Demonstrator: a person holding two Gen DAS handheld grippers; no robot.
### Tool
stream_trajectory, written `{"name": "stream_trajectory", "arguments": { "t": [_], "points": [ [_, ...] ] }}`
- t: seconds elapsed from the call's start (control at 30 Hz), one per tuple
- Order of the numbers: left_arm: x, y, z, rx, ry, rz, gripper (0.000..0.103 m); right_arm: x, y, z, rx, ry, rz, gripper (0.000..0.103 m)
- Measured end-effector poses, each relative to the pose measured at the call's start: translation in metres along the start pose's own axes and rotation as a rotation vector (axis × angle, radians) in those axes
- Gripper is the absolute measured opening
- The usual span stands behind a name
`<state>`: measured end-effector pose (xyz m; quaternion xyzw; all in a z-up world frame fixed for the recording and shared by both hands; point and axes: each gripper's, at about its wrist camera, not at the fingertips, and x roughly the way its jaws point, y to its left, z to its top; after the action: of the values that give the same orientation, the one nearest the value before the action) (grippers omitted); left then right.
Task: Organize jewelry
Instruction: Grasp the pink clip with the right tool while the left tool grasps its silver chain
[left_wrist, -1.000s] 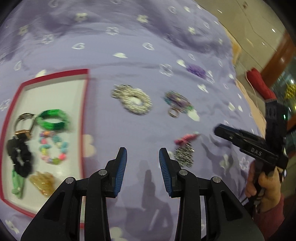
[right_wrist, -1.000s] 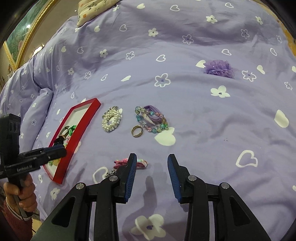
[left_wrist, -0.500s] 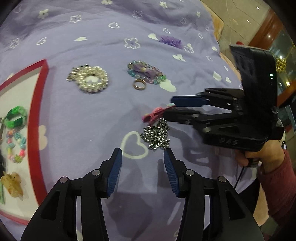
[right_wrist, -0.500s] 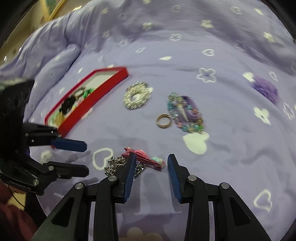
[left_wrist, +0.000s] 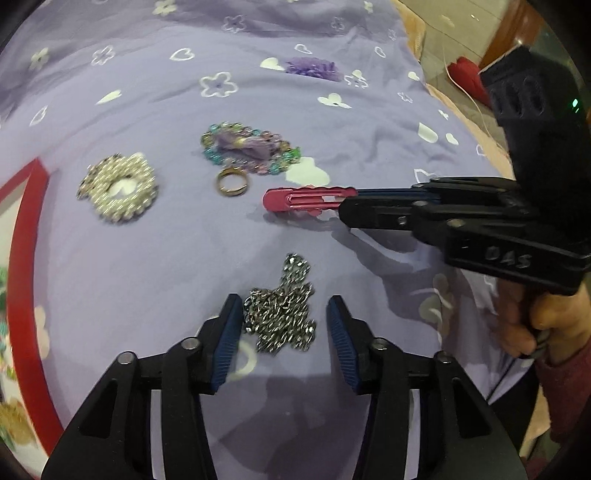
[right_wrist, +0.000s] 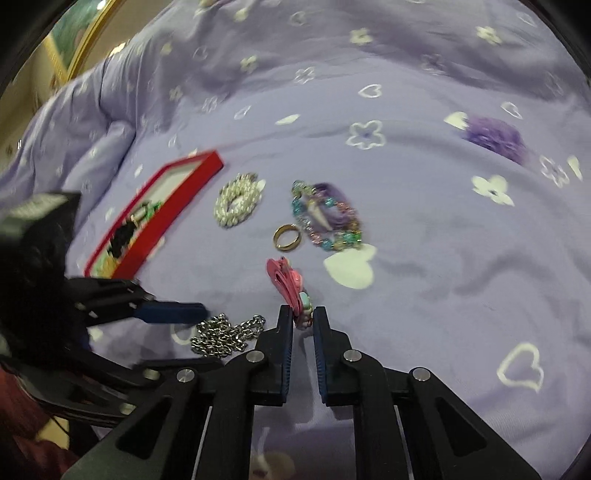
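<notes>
Silver chain necklace (left_wrist: 282, 317), heaped on the lavender bedspread (left_wrist: 147, 258), lies between the left gripper's (left_wrist: 284, 328) spread, empty fingers. Beyond, the right gripper (right_wrist: 303, 323) pinches the pink hair clip (right_wrist: 286, 278); its pastel end shows only in the right view.

Left claw (left_wrist: 284, 325): held low, fingers spread wide, blue pads (left_wrist: 226, 338) facing each other; pointing toward 12 o'clock in its own view. Reaches in from 9 o'clock in the right wrist view.

Right claw (right_wrist: 303, 319): fingers drawn nearly together, clamped on a pink hair clip (right_wrist: 286, 282) by its near end. Enters the left wrist view from 3 o'clock, level, carried by a bare hand (left_wrist: 535, 325) in a dark red sleeve.
</notes>
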<state>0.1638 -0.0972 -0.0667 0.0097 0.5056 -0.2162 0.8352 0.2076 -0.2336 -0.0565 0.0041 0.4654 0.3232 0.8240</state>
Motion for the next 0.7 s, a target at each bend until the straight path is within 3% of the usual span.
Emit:
{"name": "stream_trajectory", "arguments": {
  "t": [0.03, 0.23, 0.7],
  "points": [
    [0.002, -0.001, 0.000, 0.008, -0.001, 0.000, 0.027, -0.004, -0.002, -0.001, 0.019, -0.011, 0.004, 0.010],
    [-0.009, 0.007, -0.004, -0.021, -0.035, -0.045, 0.012, -0.006, 0.000, -0.008, 0.064, -0.028, 0.000, 0.010],
    [-0.078, 0.035, -0.028, -0.123, -0.169, -0.031, 0.011, -0.018, 0.030, -0.012, 0.129, -0.105, 0.070, 0.010]
  ]
}}
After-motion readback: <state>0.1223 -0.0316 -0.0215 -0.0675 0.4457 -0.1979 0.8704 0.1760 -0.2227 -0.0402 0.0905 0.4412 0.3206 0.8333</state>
